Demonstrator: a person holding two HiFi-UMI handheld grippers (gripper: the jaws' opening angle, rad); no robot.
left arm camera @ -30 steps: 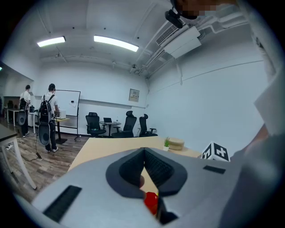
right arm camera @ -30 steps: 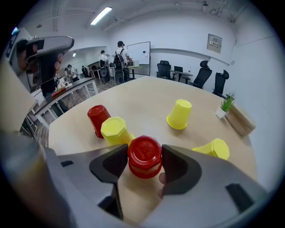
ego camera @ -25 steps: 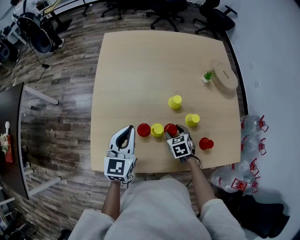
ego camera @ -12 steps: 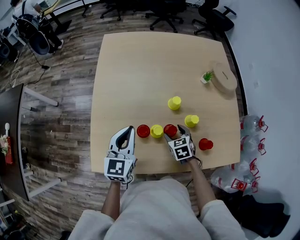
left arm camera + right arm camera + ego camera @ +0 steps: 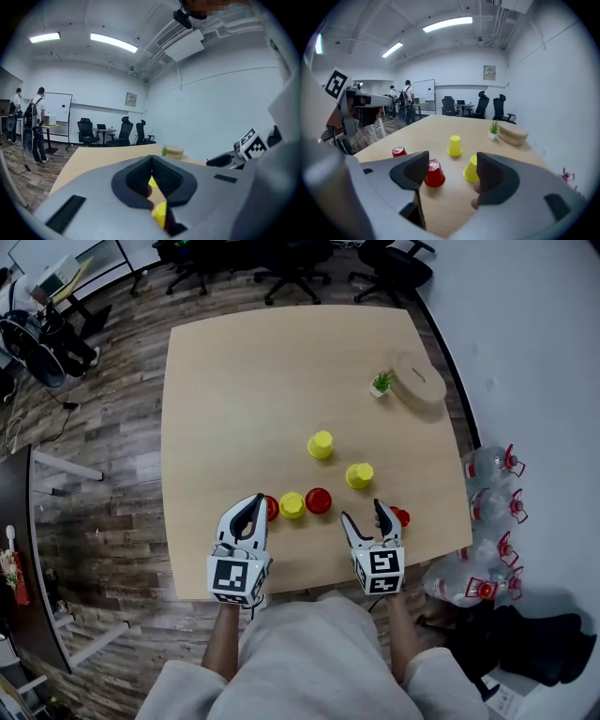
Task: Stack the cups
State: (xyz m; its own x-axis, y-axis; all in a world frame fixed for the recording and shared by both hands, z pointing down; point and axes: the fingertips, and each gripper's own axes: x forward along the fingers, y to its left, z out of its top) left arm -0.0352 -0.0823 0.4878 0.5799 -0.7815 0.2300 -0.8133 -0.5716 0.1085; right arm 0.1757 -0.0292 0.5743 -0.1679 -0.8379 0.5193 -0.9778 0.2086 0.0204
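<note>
Along the near edge of the bench you hold both grippers side by side, with the cups standing just beyond their tips. Your right gripper is clear of the surface. Its jaws have just been opening and now stand wide apart, with nothing between them. Your left gripper has its jaws together and carries nothing. The left red cup sits right at its tips, partly hidden, with the near yellow cup and the middle red cup in a row beside it. The right red cup peeks out just beside your right gripper's outer jaw. The far yellow cup and the right yellow cup stand farther up the bench. Every cup rests mouth down with its axis upright. The middle red cup lies ahead and a little left of your right gripper's gap, so that hand looks the nearer one for a sideways grasp.
</note>
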